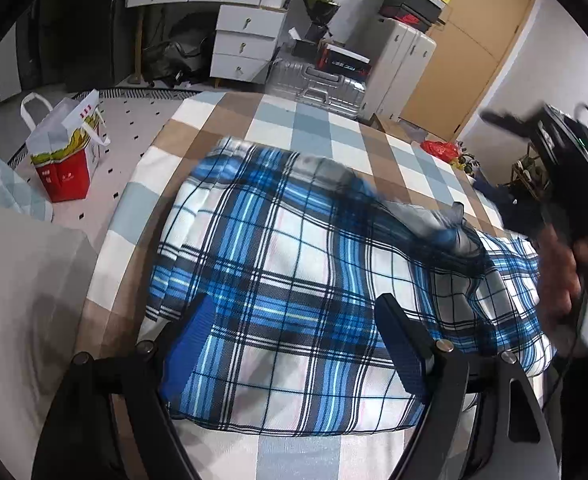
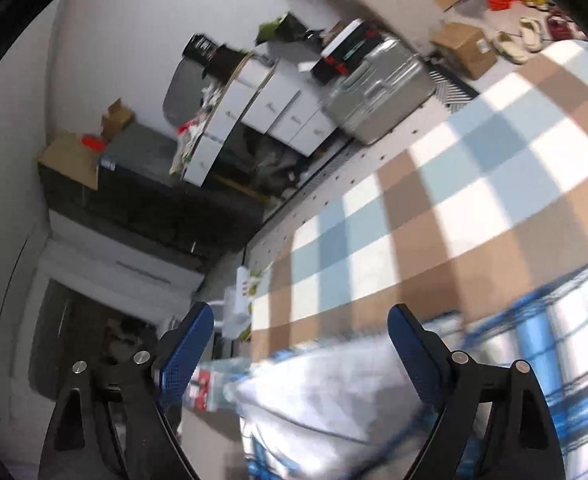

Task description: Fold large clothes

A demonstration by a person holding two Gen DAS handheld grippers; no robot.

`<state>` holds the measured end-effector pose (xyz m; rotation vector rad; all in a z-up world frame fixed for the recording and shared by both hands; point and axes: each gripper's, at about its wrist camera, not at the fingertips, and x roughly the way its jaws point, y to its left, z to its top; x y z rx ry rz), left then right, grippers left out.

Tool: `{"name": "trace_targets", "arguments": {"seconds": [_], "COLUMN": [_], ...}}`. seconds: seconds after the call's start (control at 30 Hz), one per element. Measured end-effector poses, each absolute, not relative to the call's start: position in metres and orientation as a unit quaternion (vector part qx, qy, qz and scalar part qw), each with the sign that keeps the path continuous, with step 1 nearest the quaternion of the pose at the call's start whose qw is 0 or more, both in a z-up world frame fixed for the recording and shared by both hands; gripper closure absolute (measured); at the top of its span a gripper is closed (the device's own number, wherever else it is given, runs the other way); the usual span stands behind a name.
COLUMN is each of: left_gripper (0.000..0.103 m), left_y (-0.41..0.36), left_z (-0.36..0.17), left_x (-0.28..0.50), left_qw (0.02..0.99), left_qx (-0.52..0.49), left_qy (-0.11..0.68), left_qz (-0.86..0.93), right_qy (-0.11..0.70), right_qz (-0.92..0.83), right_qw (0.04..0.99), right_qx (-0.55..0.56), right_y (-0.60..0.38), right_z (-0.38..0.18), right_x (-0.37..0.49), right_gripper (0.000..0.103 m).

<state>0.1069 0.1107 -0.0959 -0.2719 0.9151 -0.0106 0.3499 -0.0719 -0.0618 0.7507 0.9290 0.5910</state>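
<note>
A blue, white and black plaid garment (image 1: 294, 248) lies spread on the bed, with a fold of it raised toward the right. My left gripper (image 1: 298, 332) hovers over its near part, its blue pads wide apart and open, the cloth lying flat between them. At the right edge of the left wrist view a hand (image 1: 558, 276) holds the blurred black body of the right gripper above the garment's right side. In the right wrist view my right gripper (image 2: 300, 340) is rolled sideways and open, with nothing between its pads; the blurred garment (image 2: 534, 344) lies below and to the right.
The bed sheet (image 1: 314, 124) is checked in brown, pale blue and white. Beyond the bed stand a silver suitcase (image 1: 318, 88), white drawers (image 1: 245, 36) and a wooden door (image 1: 466, 40). A red and white bag (image 1: 65, 152) sits on the floor at left.
</note>
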Motion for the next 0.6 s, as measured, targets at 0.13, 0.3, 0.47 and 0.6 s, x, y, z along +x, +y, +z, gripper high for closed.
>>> {"name": "trace_targets", "arguments": {"seconds": [0.13,0.3,0.47,0.6], "left_gripper": [0.024,0.024,0.024,0.024], "left_y": [0.099,0.089,0.067,0.030], "left_z": [-0.092,-0.088,-0.063,-0.048], "left_x": [0.102,0.095,0.106,0.143], "left_qw": [0.897,0.902,0.909,0.898], "left_qx": [-0.097,-0.065,-0.013,0.103], "left_qy": [0.431,0.426,0.414,0.421], "left_qz": [-0.015,-0.021,-0.044,-0.081], "right_qy": [0.412,0.395,0.366,0.373], "right_qz": [0.298,0.309,0.319,0.296], "right_qw": [0.786,0.797,0.812,0.833], "right_qx": [0.352,0.336,0.323,0.283], "right_y": [-0.108,-0.141,-0.152,-0.153], "right_z": [-0.065,-0.060,-0.063,-0.064], "right_x": [0.292,0.169,0.066,0.048], "right_gripper": [0.013,0.012,0.007,0.005]}}
